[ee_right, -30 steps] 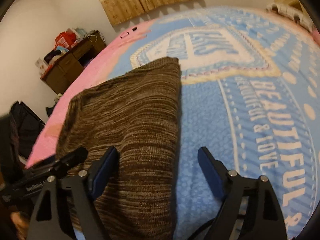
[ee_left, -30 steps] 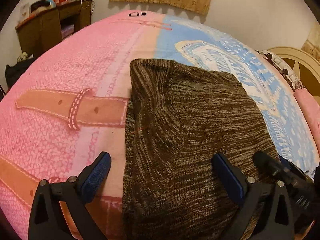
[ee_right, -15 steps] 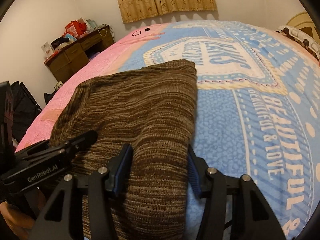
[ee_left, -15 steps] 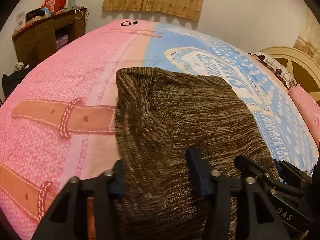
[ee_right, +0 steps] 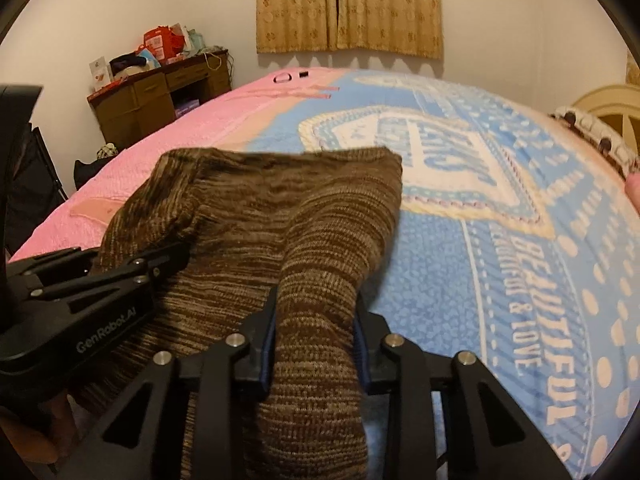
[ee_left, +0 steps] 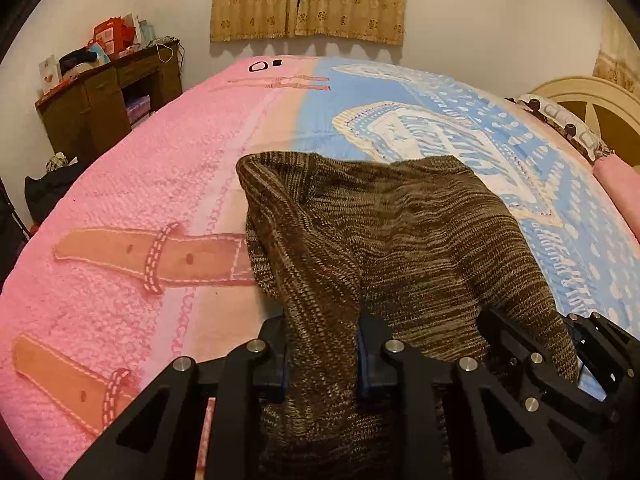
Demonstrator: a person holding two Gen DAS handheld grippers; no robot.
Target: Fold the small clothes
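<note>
Brown marled knit, dark and tan threads running in fine stripes: that is the one garment (ee_left: pixel 420 240) I have in front of me, a small sweater lying on the bed cover (ee_left: pixel 140 200). Its near edge is gathered up into two bunches, one in each of my tongs. My left tongs (ee_left: pixel 322 356) are clamped on a thick fold at the garment's left near corner, the blue pads pressed into the wool on both sides. My right tongs (ee_right: pixel 314 344) are pinched the same way on the right near corner, the knit rising in a ridge between the fingers. From both grips the cloth slopes away ahead of me, lifted off the cover near the tongs and resting on it at the far end, where the far edge lies fairly straight. In each wrist view the other tongs show at the side, just beside mine, biting the same near edge.

Counting: one sweater, two tongs, one bed cover, half pink with tan strap prints to my left and half blue with white lettering to my right. Beyond the bed stand one wooden desk (ee_left: pixel 108 108) with clutter on top, far left, and one pair of curtains (ee_right: pixel 348 8) straight ahead.
</note>
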